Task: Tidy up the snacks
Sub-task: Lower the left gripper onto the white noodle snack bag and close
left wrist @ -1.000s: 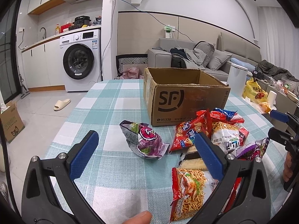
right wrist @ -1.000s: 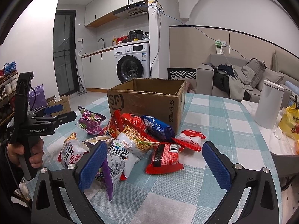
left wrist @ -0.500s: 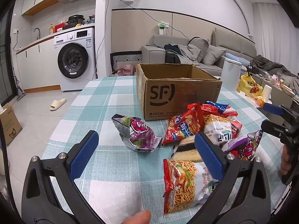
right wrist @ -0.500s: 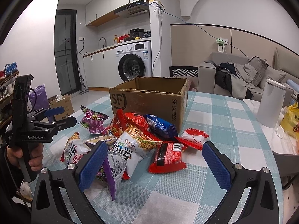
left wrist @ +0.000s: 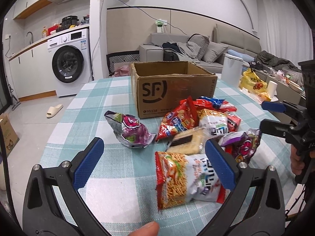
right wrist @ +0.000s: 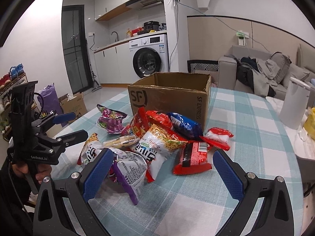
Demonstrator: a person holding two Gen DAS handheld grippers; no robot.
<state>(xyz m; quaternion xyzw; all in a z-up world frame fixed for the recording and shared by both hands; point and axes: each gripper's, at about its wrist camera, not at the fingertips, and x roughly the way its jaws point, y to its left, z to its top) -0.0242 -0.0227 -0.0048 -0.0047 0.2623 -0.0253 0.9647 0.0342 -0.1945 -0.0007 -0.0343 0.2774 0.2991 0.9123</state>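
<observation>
Left tongs (left wrist: pixel 153 163) have come lower and closer to the snack pile since a second ago.
Both left and right tongs (right wrist: pixel 161 169) gape released, grasping nothing; snack packets (right wrist: pixel 157 145) lie heaped on the checked desk (left wrist: pixel 118 169) just before the open cardboard box (left wrist: pixel 173 90).

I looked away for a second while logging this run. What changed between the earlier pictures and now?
The left gripper swung right and a little forward, so its open jaws now frame the front noodle packet. The right gripper eased slightly closer to the pile. Nothing was grasped or released. The cardboard box, the purple bag and the other snacks lie as before.
</observation>
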